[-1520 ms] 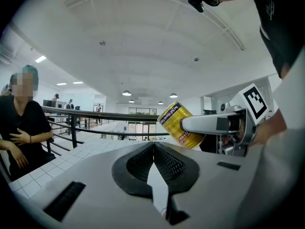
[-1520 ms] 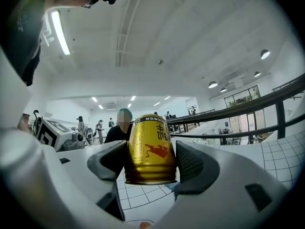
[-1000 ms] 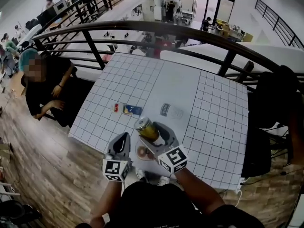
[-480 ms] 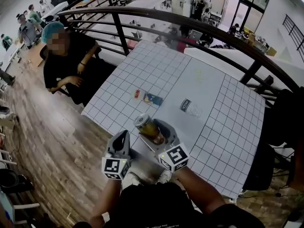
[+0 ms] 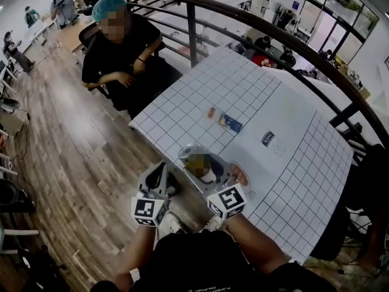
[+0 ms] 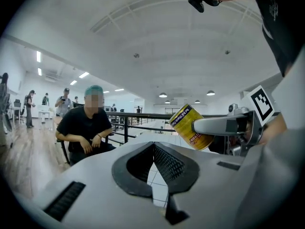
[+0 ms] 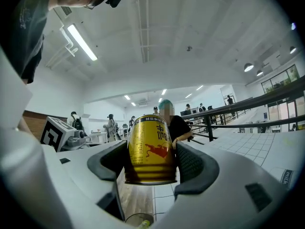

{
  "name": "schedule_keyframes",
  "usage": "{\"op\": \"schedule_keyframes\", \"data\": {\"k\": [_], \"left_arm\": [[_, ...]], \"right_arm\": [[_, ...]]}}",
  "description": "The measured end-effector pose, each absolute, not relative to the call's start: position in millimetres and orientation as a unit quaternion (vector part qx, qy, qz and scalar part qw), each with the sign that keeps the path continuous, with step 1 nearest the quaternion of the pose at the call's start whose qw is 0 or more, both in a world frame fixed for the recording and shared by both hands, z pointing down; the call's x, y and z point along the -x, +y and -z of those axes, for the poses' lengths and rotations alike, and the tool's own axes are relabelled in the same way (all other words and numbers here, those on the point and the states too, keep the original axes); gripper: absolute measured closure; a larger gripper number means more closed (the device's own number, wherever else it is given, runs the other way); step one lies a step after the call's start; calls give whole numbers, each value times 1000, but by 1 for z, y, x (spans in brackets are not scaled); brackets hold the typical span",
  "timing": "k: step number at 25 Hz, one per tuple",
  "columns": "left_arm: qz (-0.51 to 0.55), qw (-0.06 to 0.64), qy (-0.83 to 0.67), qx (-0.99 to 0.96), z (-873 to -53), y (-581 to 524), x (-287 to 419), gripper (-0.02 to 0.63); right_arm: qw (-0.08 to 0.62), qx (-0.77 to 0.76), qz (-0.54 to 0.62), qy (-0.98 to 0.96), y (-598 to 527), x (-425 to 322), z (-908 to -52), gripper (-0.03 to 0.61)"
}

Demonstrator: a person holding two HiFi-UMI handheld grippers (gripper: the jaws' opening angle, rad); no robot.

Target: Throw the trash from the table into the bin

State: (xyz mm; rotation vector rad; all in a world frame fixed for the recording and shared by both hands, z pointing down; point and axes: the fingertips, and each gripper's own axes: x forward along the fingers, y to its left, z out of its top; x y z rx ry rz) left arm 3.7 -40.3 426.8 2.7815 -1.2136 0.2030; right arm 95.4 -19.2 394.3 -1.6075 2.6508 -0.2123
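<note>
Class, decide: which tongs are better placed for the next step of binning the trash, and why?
Right: the right tongs are shut on the can; the left tongs are shut and empty.

1. The bench [image 5: 292,163] has a railing [image 5: 255,23] along its far side and open floor [image 5: 73,163] to its left.
2. A person [image 5: 121,47] sits at the bench's far left corner.
3. Two packets [image 5: 230,123] lie side by side mid-bench, with a wrapper [image 5: 268,138] to their right.
4. The can [image 5: 197,162] sits between the right gripper's [image 5: 203,166] jaws, above the bench's near edge.
5. The left gripper [image 5: 159,174] hangs just left of the can, off the bench and over the floor.
</note>
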Motion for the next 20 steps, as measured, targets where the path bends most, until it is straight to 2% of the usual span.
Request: {"op": "schedule_keyframes", "data": {"k": [10, 20], "left_arm": [[-70, 76, -461, -881, -453, -56, 108, 591], [-86, 124, -525, -838, -508, -42, 206, 591]], "right_arm": [[-12, 462, 87, 883, -49, 10, -421, 255], [-64, 403, 121, 905, -62, 104, -484, 255]]}}
